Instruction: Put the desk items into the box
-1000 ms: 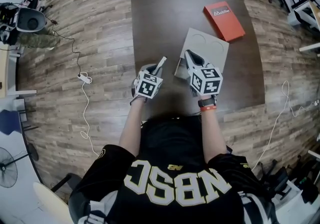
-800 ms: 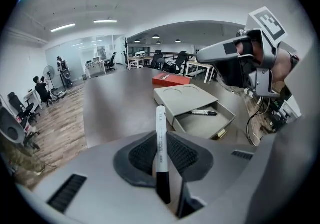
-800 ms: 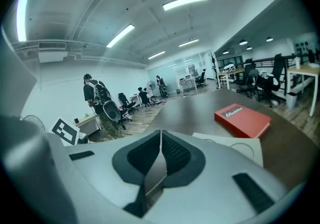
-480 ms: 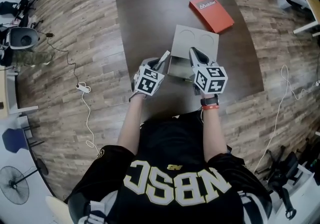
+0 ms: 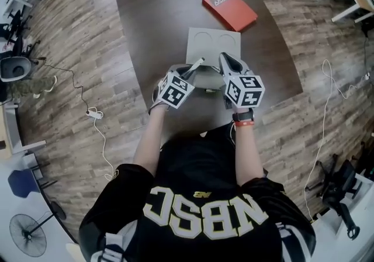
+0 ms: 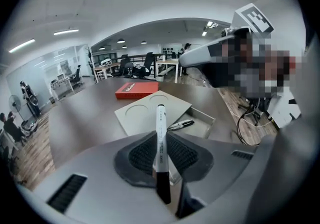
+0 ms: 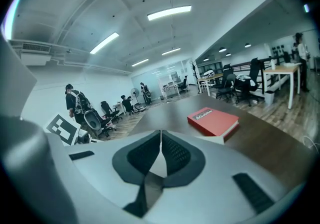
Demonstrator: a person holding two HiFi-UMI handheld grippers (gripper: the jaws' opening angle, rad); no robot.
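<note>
My left gripper (image 5: 194, 69) is shut on a white marker (image 5: 193, 68) with a black cap, held upright between the pads (image 6: 161, 133). Its tip points over the open grey box (image 6: 204, 120), where a black pen (image 6: 181, 125) lies. In the head view the box (image 5: 205, 81) shows between both grippers at the table's near edge. My right gripper (image 5: 225, 61) hovers at the box's right side, shut with nothing in it (image 7: 160, 144). The grey lid (image 5: 213, 46) with two round dents lies just beyond the box.
A red book (image 5: 229, 8) lies on the dark brown table (image 5: 158, 15) beyond the lid, also seen from the right gripper (image 7: 214, 120). Wooden floor with a white cable (image 5: 96, 116) surrounds the table. Office chairs and people stand far off.
Both grippers have moved forward toward the box, the left one carrying the marker over its near-left edge. The head view has shifted, so table and book sit further left.
</note>
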